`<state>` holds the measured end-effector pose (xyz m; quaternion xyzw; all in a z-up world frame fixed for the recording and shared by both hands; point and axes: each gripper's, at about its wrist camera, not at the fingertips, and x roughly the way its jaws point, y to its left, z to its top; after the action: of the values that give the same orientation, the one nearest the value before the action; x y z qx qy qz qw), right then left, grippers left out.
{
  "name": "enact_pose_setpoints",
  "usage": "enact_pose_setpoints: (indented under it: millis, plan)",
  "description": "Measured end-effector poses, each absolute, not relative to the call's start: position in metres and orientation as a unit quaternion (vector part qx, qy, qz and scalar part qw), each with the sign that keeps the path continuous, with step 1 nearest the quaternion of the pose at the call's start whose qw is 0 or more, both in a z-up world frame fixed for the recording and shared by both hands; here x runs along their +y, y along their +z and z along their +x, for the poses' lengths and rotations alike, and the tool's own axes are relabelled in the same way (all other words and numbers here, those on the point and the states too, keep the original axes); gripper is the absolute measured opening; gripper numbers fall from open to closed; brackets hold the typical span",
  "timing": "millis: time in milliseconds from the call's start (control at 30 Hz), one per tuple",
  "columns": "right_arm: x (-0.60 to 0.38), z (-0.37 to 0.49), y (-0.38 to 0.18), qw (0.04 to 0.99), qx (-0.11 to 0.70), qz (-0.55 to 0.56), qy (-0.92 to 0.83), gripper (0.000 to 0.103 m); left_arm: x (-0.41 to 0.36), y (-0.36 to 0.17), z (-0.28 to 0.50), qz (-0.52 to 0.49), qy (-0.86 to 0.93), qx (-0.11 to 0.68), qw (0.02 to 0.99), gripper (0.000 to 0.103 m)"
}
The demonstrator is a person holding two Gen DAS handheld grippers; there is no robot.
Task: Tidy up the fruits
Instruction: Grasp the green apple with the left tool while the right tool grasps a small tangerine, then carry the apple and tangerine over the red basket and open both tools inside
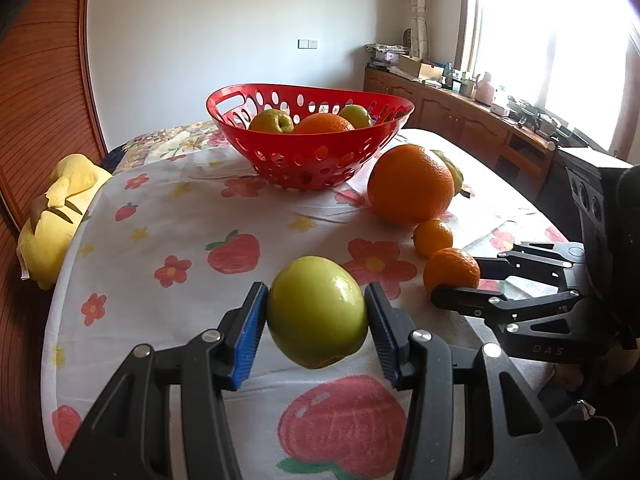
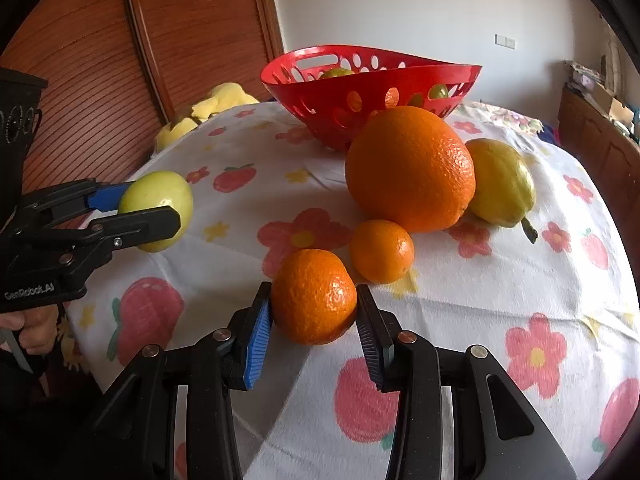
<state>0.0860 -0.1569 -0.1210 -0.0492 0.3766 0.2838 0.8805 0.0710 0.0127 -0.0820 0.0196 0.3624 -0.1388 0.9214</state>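
Clamping a green apple [image 1: 317, 312] across its widest part, the left gripper [image 1: 316, 316] holds it clear of the cloth [image 1: 168, 216]; both pads bear on the fruit's flanks. The apple is rigid, smooth and waxy — likely to slip if gripped off-centre, so the hold belongs at the equator, as set.

The right gripper [image 2: 316, 312] brackets a mandarin [image 2: 314, 296], which rests on the cloth. The left pad touches the peel; whether the right pad presses cannot be told. The mandarin is light, with a pebbled, slightly yielding skin: good friction, but excess force would bruise it. Take it across the middle, not near the stem.

Just beyond the right gripper lies a smaller mandarin [image 2: 381, 250], then a large orange [image 2: 410, 168] with a yellow-green pear [image 2: 502, 182] touching its right side. The orange is judged heavy and wide for these jaws.

Farther ahead stands the red basket [image 1: 312, 160] — perforated and already holding two apples and an orange. To the far left of the left gripper, a yellow plush [image 1: 60, 208] lies at the table edge.
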Motion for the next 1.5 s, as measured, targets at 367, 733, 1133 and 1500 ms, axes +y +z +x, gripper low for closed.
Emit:
enact_pose_setpoints:
  millis: [367, 733, 1133, 1500]
  plan:
    - [-0.163, 0.081, -0.120, 0.885, 0.367, -0.038, 0.285, 0.039, 0.017, -0.082, 0.072, 0.008, -0.137, 0.353, 0.926, 0.049]
    - [-0.175, 0.092, -0.059, 0.900, 0.311, -0.048, 0.300, 0.039, 0.013, -0.039, 0.107, 0.017, -0.152, 0.316, 0.936, 0.049]
    - [-0.184, 0.168, 0.004, 0.914, 0.269, -0.097, 0.287, 0.039, 0.007, -0.014, 0.183, 0.025, -0.153, 0.302, 0.941, 0.049]
    - [-0.165, 0.253, -0.010, 0.896, 0.298, -0.119, 0.307, 0.040, 0.010, -0.029, 0.238, 0.017, -0.139, 0.321, 0.937, 0.049]
